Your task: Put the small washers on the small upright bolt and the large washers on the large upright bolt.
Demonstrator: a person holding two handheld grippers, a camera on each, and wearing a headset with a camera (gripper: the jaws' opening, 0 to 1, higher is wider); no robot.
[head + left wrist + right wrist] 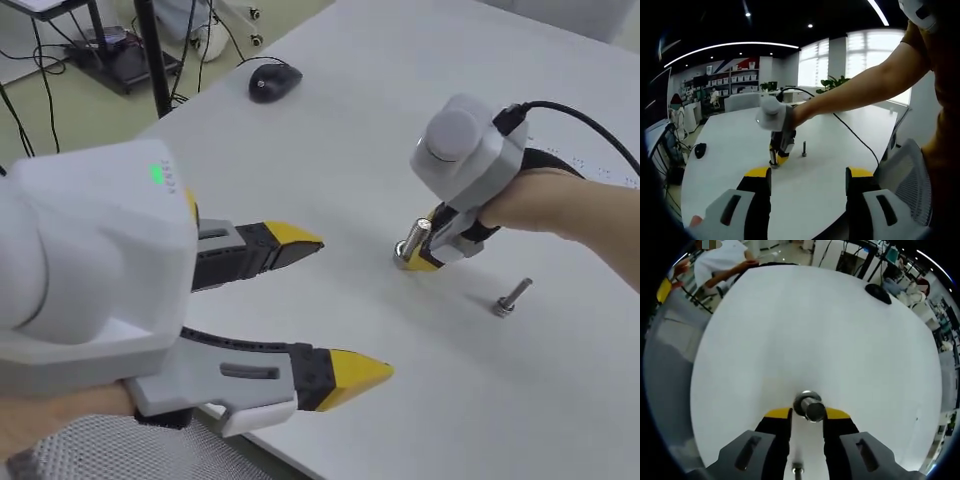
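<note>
Left gripper (355,306) fingers apart; right gripper (418,258) fingers clamped on upright large bolt (413,240).

Nothing legible anywhere: no word, brand, number or sign clear enough to read. Faint dotted print along a white strip (608,165) at the 2 o'clock edge of the tabletop (380,120) in the head view, too small to make out. Fronts of shelf boxes (742,78) toward 10 o'clock in the left gripper view, blurred beyond reading.
</note>
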